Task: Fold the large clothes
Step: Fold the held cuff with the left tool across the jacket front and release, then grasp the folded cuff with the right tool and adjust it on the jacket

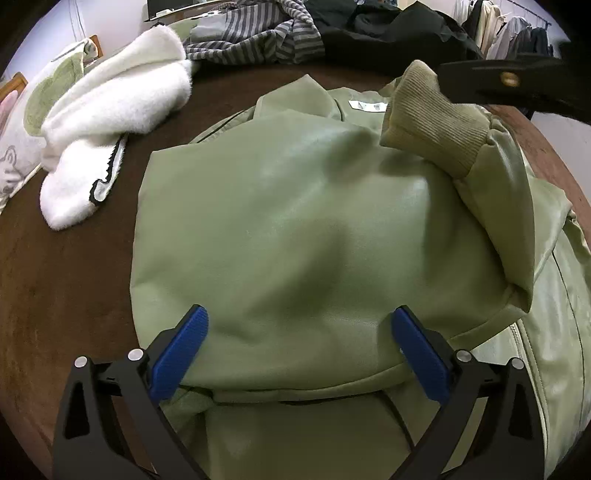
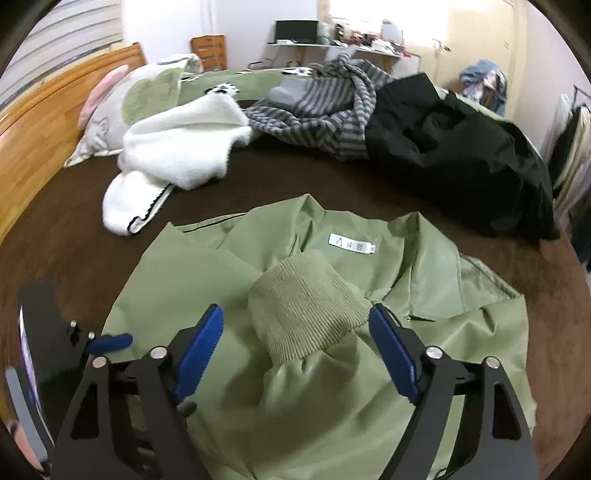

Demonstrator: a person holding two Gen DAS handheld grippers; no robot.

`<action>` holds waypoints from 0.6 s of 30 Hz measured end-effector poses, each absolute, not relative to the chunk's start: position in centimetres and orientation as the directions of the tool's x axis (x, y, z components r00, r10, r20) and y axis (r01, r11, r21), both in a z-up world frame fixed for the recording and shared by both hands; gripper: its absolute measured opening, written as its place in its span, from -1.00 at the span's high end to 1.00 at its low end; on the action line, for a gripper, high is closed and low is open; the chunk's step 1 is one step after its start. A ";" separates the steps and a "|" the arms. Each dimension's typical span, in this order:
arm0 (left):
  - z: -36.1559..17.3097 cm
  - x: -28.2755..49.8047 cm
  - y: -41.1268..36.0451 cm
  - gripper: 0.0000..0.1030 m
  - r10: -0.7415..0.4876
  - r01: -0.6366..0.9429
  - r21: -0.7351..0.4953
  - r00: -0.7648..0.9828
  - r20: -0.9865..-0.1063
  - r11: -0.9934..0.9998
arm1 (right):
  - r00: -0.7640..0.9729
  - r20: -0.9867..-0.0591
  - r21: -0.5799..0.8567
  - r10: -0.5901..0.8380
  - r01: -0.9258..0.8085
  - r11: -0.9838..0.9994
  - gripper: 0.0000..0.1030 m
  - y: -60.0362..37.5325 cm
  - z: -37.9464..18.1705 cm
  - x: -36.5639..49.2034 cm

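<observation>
Both claws wide open — left claw [image 1: 298, 334], right claw [image 2: 295, 334] — fingers spread.

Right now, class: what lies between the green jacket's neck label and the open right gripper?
The jacket's ribbed cuff, lying on the green jacket between the neck label and the right gripper; the right wrist view shows it.

A bed with a dark brown cover [image 2: 295, 173] fills the room, its wooden headboard [image 2: 40, 122] along the left side. A wooden chair [image 2: 208, 51] stands against the white wall [image 2: 177, 22] beyond. A cluttered white tabletop [image 2: 332, 46] sits under a bright window [image 2: 388, 14] that washes the far wall in daylight. Clothes hang on a rack [image 2: 574, 122] at the right.
</observation>
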State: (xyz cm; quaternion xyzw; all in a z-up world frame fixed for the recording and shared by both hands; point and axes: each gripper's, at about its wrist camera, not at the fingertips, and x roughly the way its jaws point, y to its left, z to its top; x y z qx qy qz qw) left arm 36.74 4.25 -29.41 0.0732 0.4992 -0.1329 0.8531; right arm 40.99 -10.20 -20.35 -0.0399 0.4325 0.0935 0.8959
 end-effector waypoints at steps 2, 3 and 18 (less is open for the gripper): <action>-29.6 36.8 4.3 -0.89 -0.159 0.297 -0.014 0.469 -0.869 0.955 | 0.594 -0.798 -0.015 0.103 -0.190 0.982 -0.31 -9.9 -21.1 41.7; -29.6 36.7 4.3 -0.89 -0.160 0.297 -0.015 0.470 -0.868 0.955 | 0.588 -0.804 -0.026 0.091 -0.188 0.982 -0.13 -9.8 -21.5 41.9; -29.5 36.7 4.1 -0.89 -0.149 0.293 -0.006 0.468 -0.871 0.956 | 0.635 -0.766 0.061 0.096 -0.077 0.995 0.87 -16.2 -20.7 38.5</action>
